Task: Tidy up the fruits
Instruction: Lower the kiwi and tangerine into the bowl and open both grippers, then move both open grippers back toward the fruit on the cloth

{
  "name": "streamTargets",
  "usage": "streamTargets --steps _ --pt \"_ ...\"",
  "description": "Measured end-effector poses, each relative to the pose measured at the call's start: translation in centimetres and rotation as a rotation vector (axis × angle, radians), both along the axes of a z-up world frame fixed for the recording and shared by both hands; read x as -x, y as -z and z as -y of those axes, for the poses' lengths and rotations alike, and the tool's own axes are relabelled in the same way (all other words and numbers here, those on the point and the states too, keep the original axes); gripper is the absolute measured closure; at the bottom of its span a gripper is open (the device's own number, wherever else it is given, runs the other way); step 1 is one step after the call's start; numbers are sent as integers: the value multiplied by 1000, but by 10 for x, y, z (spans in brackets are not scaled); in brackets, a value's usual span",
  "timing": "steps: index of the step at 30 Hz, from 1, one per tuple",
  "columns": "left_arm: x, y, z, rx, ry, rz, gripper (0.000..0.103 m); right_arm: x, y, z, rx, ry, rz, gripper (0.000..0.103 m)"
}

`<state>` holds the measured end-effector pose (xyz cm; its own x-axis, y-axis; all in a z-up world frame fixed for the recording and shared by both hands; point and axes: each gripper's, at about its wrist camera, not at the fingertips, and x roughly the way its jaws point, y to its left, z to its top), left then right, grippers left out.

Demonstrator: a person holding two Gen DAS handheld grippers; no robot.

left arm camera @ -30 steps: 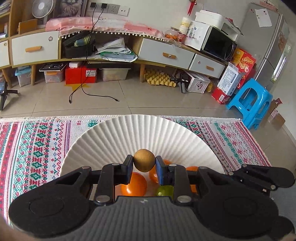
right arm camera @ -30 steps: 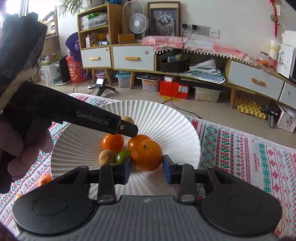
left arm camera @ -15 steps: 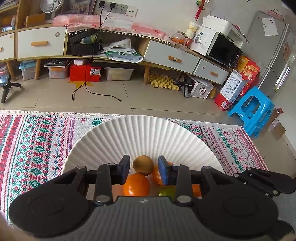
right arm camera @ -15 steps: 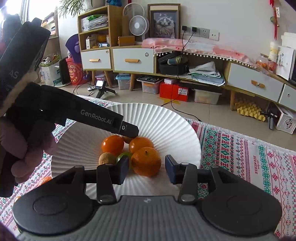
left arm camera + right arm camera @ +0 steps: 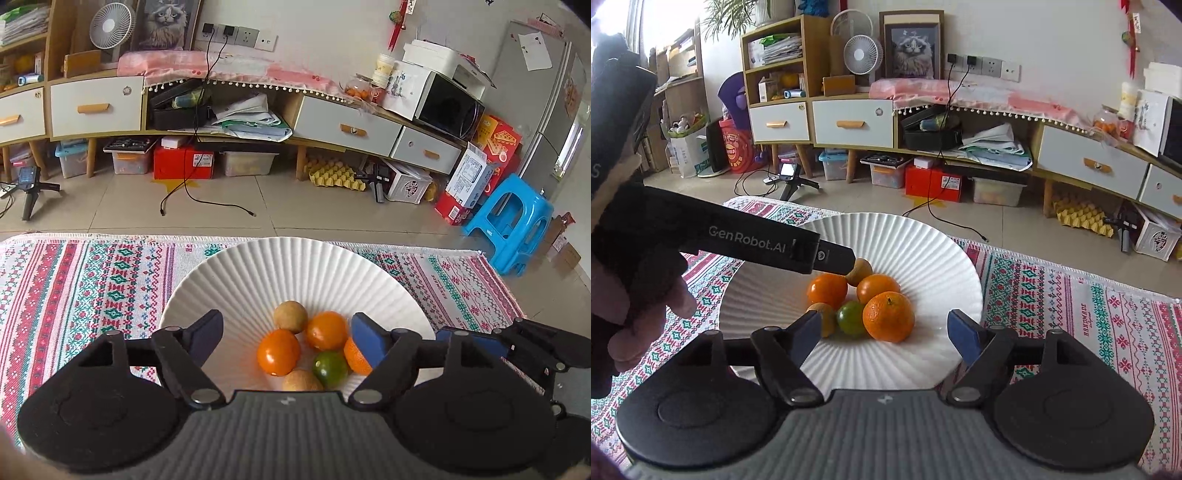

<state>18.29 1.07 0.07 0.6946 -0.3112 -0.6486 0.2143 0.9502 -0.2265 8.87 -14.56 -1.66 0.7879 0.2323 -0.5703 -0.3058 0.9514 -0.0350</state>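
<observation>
A white ribbed plate (image 5: 295, 266) (image 5: 916, 243) sits on a patterned cloth and holds several fruits: oranges (image 5: 278, 352) (image 5: 888, 316), a green fruit (image 5: 329, 368) (image 5: 851, 317) and brown round fruits (image 5: 290, 316) (image 5: 861, 270). My left gripper (image 5: 286, 334) is open and empty, just above the fruit pile. In the right wrist view its finger (image 5: 798, 251) reaches over the plate from the left. My right gripper (image 5: 884, 332) is open and empty, with the large orange just beyond its fingertips.
The patterned cloth (image 5: 92, 280) (image 5: 1089, 314) covers the table. Beyond its far edge is a tiled floor with a long low cabinet (image 5: 332, 125), a blue stool (image 5: 513, 221), boxes and cables. The right gripper's fingers (image 5: 513, 343) show at the plate's right.
My left gripper opened and let the brown fruit go onto the plate, then drew back. My right gripper opened wider around the large orange, which stays on the plate.
</observation>
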Motion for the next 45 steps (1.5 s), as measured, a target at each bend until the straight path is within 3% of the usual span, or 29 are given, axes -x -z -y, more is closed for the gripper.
streamTargets --steps 15,27,32,41,45 --pt "52 -16 -18 -21 -4 23 3 36 -13 -10 -5 46 -30 14" --pt "94 -19 -21 -126 13 38 2 63 -11 0 -64 144 -79 6" --pt "111 -19 -15 -179 18 52 2 74 -13 -1 -43 168 -64 4" --pt "143 0 -18 -234 12 0 2 93 0 4 5 205 -96 2" --pt "154 11 -21 -215 21 -41 2 98 7 8 6 223 -103 1"
